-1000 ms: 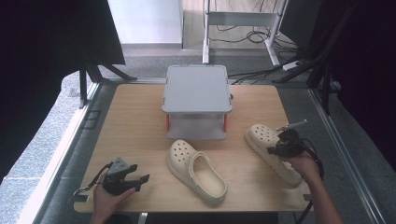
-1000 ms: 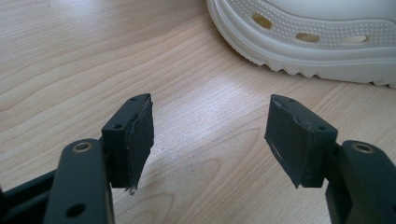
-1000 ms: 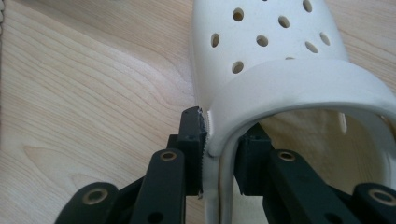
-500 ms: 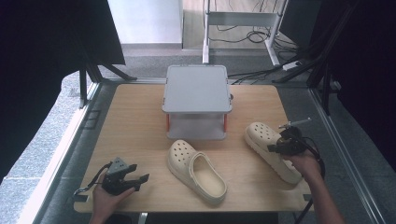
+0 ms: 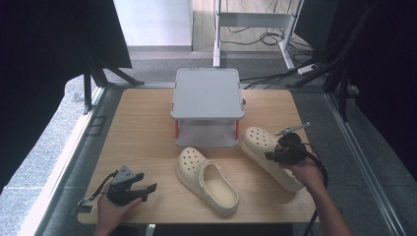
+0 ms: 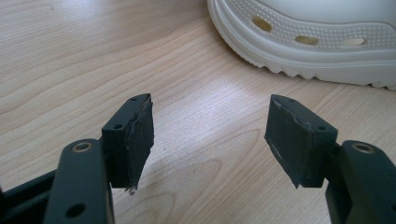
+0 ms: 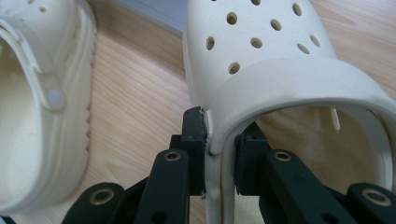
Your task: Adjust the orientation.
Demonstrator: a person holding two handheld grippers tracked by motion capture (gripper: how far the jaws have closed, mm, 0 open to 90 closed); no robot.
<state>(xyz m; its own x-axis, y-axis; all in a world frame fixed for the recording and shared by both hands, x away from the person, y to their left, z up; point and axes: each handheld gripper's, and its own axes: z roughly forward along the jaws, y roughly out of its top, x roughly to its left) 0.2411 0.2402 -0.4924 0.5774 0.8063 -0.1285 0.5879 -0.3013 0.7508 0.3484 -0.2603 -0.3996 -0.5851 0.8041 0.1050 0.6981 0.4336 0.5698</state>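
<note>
Two cream clogs are on the wooden table (image 5: 142,123). One clog (image 5: 209,181) lies flat in the front middle, its opening facing up. My right gripper (image 5: 274,155) is shut on the side wall of the other clog (image 5: 259,141), which sits just right of the grey stand (image 5: 206,93). In the right gripper view the pads (image 7: 195,135) pinch that clog's wall (image 7: 266,51) by the strap, one jaw inside and one outside. My left gripper (image 5: 147,191) rests open at the front left. Its jaws (image 6: 210,140) are spread over bare wood, short of the middle clog (image 6: 317,42).
The grey stand has two tiers with orange posts and stands at the table's middle back. The middle clog (image 7: 42,93) lies close to the left of the held one. Black frames and cables border the table on the left, right and back.
My right gripper has carried its clog a little to the left, toward the stand's front right corner. The left gripper and the middle clog have stayed put.
</note>
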